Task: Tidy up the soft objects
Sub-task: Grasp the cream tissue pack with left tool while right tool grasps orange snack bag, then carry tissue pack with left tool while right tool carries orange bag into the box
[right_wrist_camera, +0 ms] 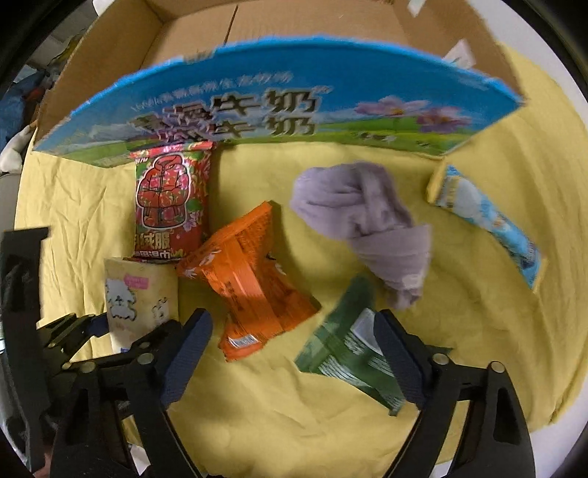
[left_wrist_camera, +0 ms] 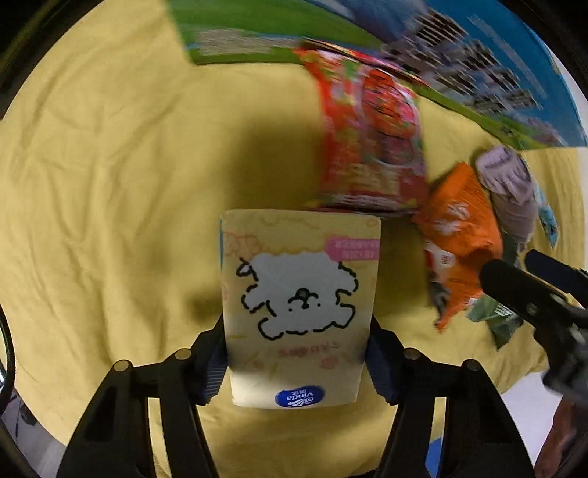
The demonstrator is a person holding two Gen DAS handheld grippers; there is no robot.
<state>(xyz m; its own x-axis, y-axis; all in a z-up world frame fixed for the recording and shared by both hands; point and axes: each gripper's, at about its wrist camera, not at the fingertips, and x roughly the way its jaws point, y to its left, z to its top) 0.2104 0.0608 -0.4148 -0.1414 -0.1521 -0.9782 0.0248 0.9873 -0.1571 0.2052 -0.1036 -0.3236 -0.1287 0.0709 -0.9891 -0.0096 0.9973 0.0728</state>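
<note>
Two grippers: left gripper (left_wrist_camera: 296, 364) is squeezing the tissue pack (left_wrist_camera: 299, 305); right gripper (right_wrist_camera: 294, 360) is hovering spread open. Carry it level toward the box (left_wrist_camera: 367, 44) at one o'clock.

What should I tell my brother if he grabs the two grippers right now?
Left gripper: shut on the yellow tissue pack.
Right gripper: open, holding nothing, over the orange packet and green packet.
On the yellow cloth: red packet, purple cloth bundle, blue packet.
Cardboard box sits behind.
Done: nothing visibly boxed.
Left: every item.
</note>
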